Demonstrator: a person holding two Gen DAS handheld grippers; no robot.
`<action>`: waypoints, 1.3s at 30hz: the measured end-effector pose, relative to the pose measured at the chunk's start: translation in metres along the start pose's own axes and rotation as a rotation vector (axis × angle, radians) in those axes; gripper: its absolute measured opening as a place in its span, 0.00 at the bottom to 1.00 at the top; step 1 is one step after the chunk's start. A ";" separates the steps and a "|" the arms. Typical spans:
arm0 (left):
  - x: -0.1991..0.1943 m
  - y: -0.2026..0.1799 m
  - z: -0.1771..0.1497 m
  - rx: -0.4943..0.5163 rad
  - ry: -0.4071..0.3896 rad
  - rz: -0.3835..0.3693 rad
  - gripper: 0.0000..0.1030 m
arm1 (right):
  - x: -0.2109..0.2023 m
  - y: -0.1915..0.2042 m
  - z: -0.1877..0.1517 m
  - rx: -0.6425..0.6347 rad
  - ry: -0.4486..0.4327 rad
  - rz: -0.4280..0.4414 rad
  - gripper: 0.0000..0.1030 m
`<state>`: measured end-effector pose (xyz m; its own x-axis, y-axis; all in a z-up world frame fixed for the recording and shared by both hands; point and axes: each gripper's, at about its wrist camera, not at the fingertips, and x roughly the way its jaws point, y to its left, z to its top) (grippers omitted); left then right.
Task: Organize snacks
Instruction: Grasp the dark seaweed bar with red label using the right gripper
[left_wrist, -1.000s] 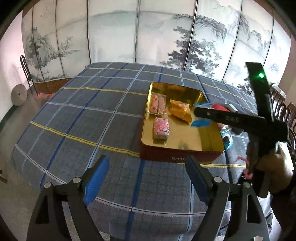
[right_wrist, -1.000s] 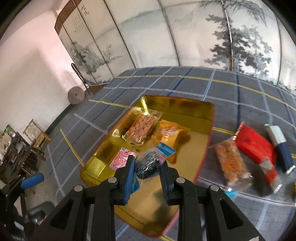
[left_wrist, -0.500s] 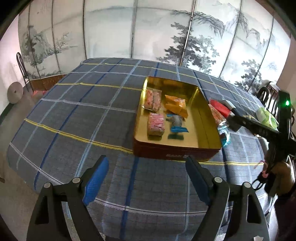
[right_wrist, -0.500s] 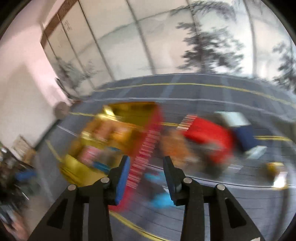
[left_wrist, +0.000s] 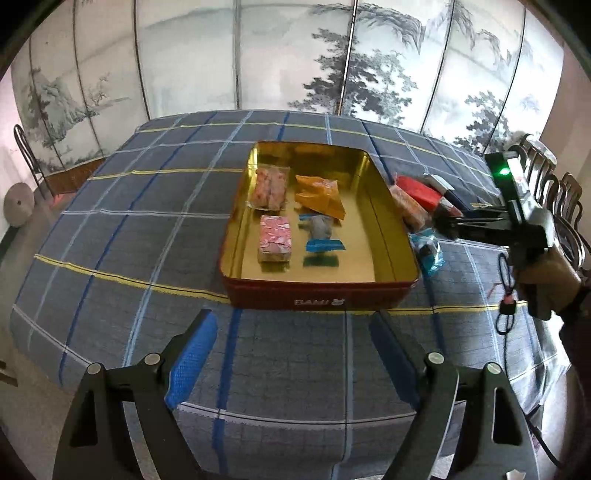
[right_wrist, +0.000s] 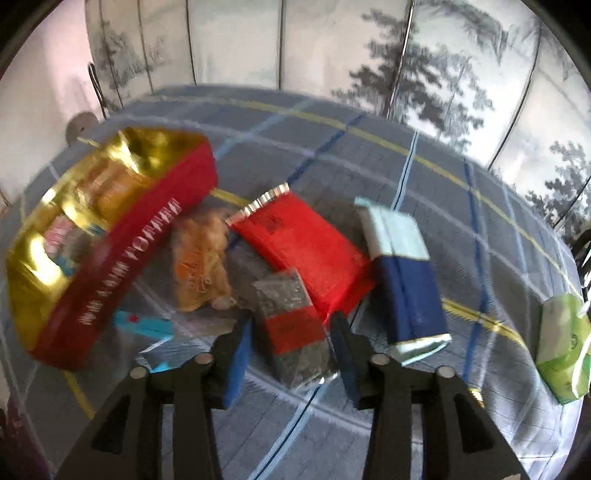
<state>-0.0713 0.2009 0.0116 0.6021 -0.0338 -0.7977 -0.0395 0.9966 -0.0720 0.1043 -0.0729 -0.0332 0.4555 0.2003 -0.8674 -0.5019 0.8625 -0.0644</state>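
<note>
dark snack packet (red band) lies lengthwise between open right gripper.

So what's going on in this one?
A person is sorting wrapped snacks into a gold tin on a checked tablecloth. Four packets lie in the tin. The right tongs are open, poised around a grey-and-red packet in the pile beside the tin, not yet closed on it. The left tongs hang open and empty in front of the tin. A red packet, a blue-and-white one and others wait outside.
</note>
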 end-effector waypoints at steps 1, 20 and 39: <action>0.000 -0.003 0.002 0.007 0.004 -0.009 0.79 | 0.003 0.000 -0.001 0.012 0.009 0.010 0.26; 0.029 -0.211 0.064 0.295 0.112 -0.485 0.93 | -0.127 -0.200 -0.221 0.570 -0.191 -0.223 0.26; 0.202 -0.351 0.110 0.279 0.396 -0.285 0.70 | -0.117 -0.228 -0.236 0.679 -0.277 -0.091 0.26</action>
<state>0.1522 -0.1479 -0.0586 0.2110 -0.2763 -0.9376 0.3256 0.9243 -0.1991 -0.0086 -0.4025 -0.0336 0.6877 0.1470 -0.7109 0.0709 0.9610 0.2672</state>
